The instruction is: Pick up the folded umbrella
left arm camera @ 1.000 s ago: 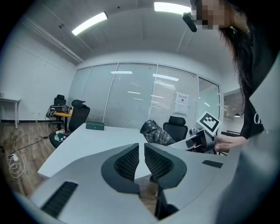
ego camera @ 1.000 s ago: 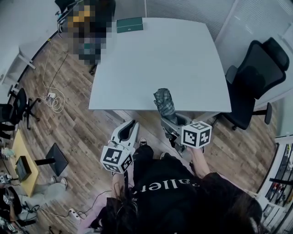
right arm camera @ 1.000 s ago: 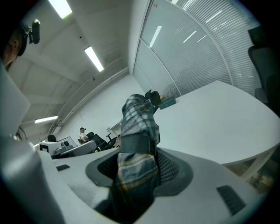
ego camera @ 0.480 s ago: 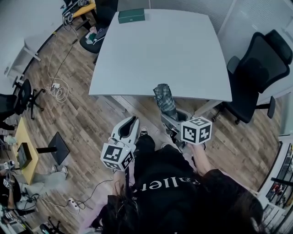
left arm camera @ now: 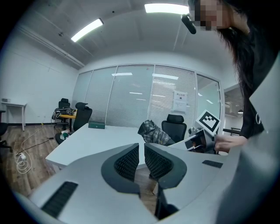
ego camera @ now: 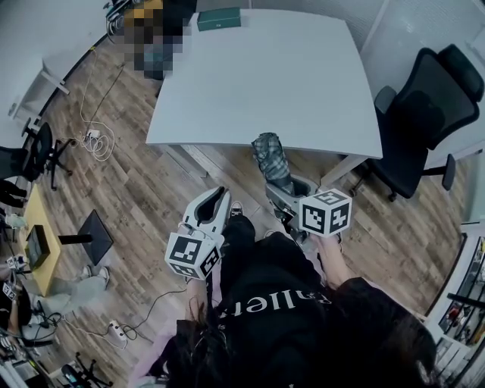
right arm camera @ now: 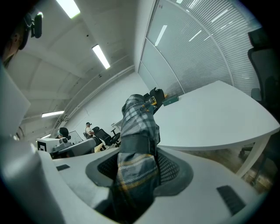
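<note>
The folded umbrella, dark green plaid with a strap round it, sticks out of my right gripper, which is shut on its lower part. It is held in the air past the near edge of the white table, tip toward the table. In the right gripper view the umbrella fills the gap between the pads. My left gripper hangs over the wooden floor to the left, jaws close together with nothing between them. From the left gripper view the umbrella shows to the right.
A green box lies at the table's far edge. A black office chair stands right of the table. Cables and another chair are on the wooden floor at left. A person's dark top fills the bottom of the head view.
Both grippers have drawn back from the table toward the person. The umbrella, earlier over the table's near edge, now hangs mostly over the floor, still gripped.
</note>
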`<state>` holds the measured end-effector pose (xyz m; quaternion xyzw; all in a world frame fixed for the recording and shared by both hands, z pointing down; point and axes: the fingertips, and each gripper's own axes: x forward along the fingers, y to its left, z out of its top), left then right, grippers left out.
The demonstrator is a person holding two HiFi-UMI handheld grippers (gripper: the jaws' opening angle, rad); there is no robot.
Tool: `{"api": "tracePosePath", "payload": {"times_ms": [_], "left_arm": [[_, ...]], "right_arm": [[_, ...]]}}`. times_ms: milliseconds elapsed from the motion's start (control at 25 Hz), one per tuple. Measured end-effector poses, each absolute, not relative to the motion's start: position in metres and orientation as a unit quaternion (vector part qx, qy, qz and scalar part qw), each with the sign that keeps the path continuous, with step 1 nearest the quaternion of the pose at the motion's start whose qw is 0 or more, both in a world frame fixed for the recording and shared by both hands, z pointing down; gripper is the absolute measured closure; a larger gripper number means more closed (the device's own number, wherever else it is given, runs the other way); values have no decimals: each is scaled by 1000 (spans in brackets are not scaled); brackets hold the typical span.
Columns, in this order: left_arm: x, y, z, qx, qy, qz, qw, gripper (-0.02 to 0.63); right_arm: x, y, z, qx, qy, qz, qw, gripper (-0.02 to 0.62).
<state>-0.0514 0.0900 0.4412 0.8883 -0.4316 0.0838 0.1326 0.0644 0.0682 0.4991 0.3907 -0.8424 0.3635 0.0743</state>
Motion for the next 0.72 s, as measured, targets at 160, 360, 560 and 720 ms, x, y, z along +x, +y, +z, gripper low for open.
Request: {"api": "tracePosePath", "payload": {"times_ms": [160, 360, 560, 720], "left_arm": [[-49, 98, 442, 888, -433, 83, 132, 552], [-48, 104, 444, 886, -436, 83, 133, 552], [-44, 106, 443, 887, -434, 81, 133, 552], [-40, 108, 445, 889, -430, 82, 135, 552]], "right_arm": [[65, 75, 499, 389, -844, 360, 77, 376], [66, 82, 501, 385, -847, 358, 79, 376], [68, 85, 500, 384, -847, 358, 83, 376], [69, 87, 502, 384, -846, 358, 86, 376]]}}
